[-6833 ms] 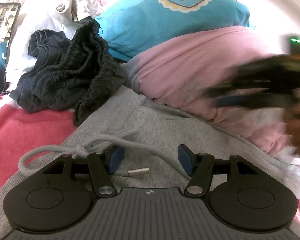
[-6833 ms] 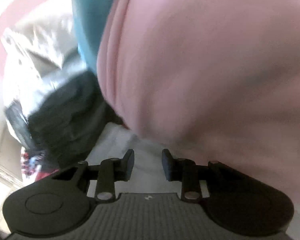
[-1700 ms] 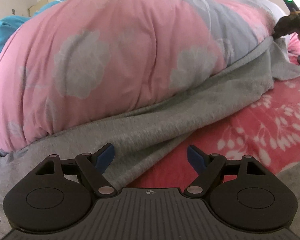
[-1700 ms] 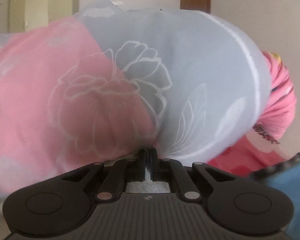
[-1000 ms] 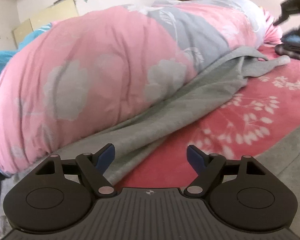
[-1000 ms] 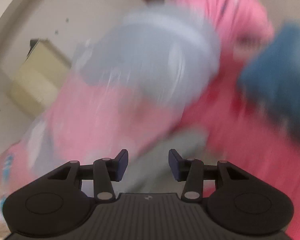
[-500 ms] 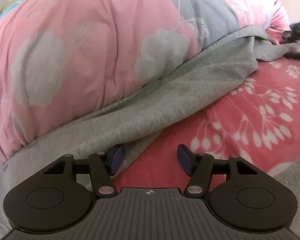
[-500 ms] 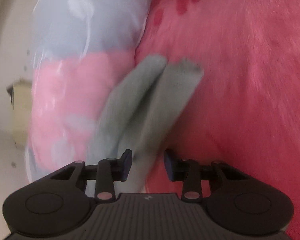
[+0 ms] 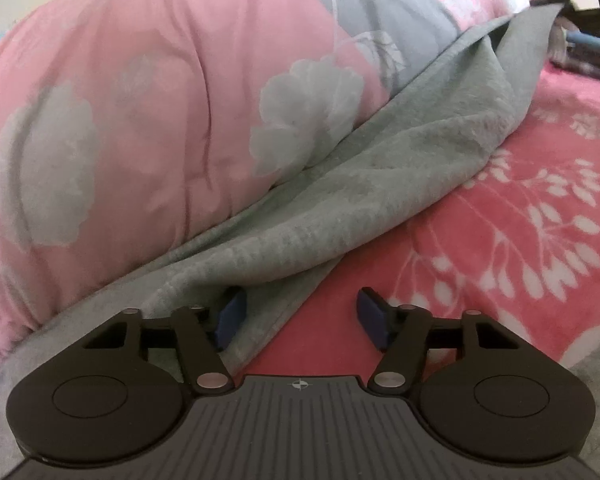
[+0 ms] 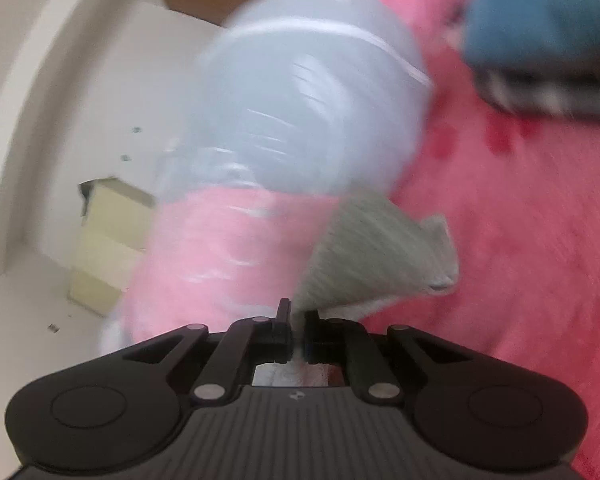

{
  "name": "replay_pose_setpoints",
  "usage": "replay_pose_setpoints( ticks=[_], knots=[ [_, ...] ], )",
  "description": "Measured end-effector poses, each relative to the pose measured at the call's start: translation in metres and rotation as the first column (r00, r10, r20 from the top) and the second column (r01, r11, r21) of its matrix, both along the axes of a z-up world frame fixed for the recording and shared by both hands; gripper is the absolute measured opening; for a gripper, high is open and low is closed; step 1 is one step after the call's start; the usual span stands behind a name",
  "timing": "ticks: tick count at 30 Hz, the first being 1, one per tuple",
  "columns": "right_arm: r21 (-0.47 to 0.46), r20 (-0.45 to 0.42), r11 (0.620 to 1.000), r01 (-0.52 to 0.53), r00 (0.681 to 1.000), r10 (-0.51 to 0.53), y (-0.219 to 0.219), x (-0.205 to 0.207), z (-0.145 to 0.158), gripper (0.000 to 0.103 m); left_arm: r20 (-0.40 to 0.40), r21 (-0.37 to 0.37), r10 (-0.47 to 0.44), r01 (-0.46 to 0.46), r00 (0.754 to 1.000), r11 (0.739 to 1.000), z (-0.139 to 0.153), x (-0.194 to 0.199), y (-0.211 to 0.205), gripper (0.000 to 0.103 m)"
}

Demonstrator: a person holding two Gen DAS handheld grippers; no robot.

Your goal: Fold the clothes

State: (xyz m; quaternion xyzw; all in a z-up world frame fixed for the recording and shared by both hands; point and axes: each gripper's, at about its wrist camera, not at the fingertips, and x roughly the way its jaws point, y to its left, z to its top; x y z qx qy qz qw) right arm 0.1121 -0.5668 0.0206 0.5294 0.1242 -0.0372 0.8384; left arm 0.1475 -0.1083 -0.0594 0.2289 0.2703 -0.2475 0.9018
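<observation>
Looks like they're stretching out the grey sweatpants (image 9: 380, 184) along the bed (image 9: 540, 216) beside the duvet (image 9: 160, 100), right claw (image 10: 298, 334) pinching one end, left claw (image 9: 300, 312) gaping around the near edge, probably needing to clamp next.

Low over the bed (image 9: 540, 208), left wrist view facing along the grey garment (image 9: 380, 184) toward the duvet (image 9: 160, 100). Right wrist view close at the garment's far end, blurred, sharing garment, duvet, bed.

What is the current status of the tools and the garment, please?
Left tool open at grey garment edge. Right tool shut on its far end. Quilt crowds it.
</observation>
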Motion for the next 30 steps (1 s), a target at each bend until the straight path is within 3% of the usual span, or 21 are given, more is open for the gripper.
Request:
replay_pose_setpoints(
  ticks=[4, 6, 9, 14, 19, 24, 26, 30],
  knots=[
    [-0.063, 0.040, 0.998, -0.013, 0.999, 0.015, 0.011, 0.002, 0.045, 0.005, -0.041, -0.053, -0.005, 0.003, 0.999, 0.999, 0.002, 0.006, 0.001, 0.009],
    [-0.078, 0.056, 0.997, -0.012, 0.998, 0.016, 0.010, 0.005, 0.058, 0.005, -0.040, -0.064, -0.002, -0.001, 0.999, 0.998, 0.005, 0.006, 0.002, 0.004],
    [-0.089, 0.067, 0.996, -0.013, 0.998, 0.019, 0.013, -0.005, 0.073, 0.005, -0.054, -0.109, -0.013, 0.007, 0.998, 0.994, 0.016, 0.003, 0.009, 0.002],
    [-0.053, -0.072, 0.999, 0.004, 0.997, -0.008, -0.005, -0.014, 0.052, 0.005, -0.069, -0.230, -0.112, 0.093, 0.991, 0.969, 0.055, -0.017, 0.041, 0.001],
    [-0.020, -0.211, 0.999, 0.026, 0.977, -0.030, -0.023, -0.023, 0.031, 0.005, -0.117, -0.282, -0.253, 0.212, 0.960, 0.936, 0.077, -0.034, 0.067, 0.001],
    [0.009, -0.346, 0.999, 0.052, 0.937, -0.046, -0.041, -0.033, 0.011, 0.008, -0.232, -0.230, -0.301, 0.249, 0.925, 0.941, 0.048, -0.033, 0.064, 0.000],
    [0.022, -0.393, 0.998, 0.065, 0.918, -0.051, -0.048, -0.037, 0.002, 0.009, -0.244, -0.185, -0.281, 0.240, 0.928, 0.953, 0.037, -0.034, 0.061, 0.000],
    [0.096, -0.371, 0.988, 0.123, 0.925, -0.079, -0.061, -0.066, -0.024, 0.020, -0.237, -0.161, -0.256, 0.221, 0.937, 0.962, 0.034, -0.037, 0.058, 0.000]
  ],
)
